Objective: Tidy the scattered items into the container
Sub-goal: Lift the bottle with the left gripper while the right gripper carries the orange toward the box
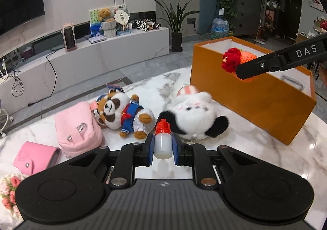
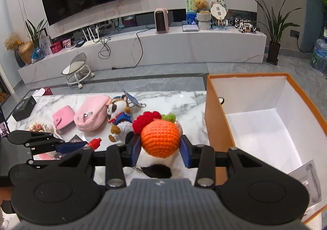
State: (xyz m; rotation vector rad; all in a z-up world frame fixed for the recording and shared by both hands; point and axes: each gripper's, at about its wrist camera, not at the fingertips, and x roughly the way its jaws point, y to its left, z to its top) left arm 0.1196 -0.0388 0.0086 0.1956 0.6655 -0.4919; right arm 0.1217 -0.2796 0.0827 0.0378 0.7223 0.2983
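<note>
My left gripper (image 1: 162,148) is shut on a small white bottle with a red cap (image 1: 162,142), held over the marble table. My right gripper (image 2: 160,148) is shut on an orange crocheted ball with red and green tufts (image 2: 160,137), just left of the open orange box (image 2: 216,115). In the left wrist view the ball (image 1: 235,59) hangs in front of the box (image 1: 255,99). On the table lie a raccoon plush (image 1: 124,113), a black-and-white plush (image 1: 194,115), a pink pouch (image 1: 78,128), a pink wallet (image 1: 34,157) and a crocheted flower bunch (image 1: 9,189).
The box holds a white packet (image 2: 310,179) at its near right corner and a clear object (image 1: 292,82) shows inside it. A black case (image 2: 23,108) sits at the table's far left edge. Beyond the table are floor, a TV bench and a stool (image 2: 78,68).
</note>
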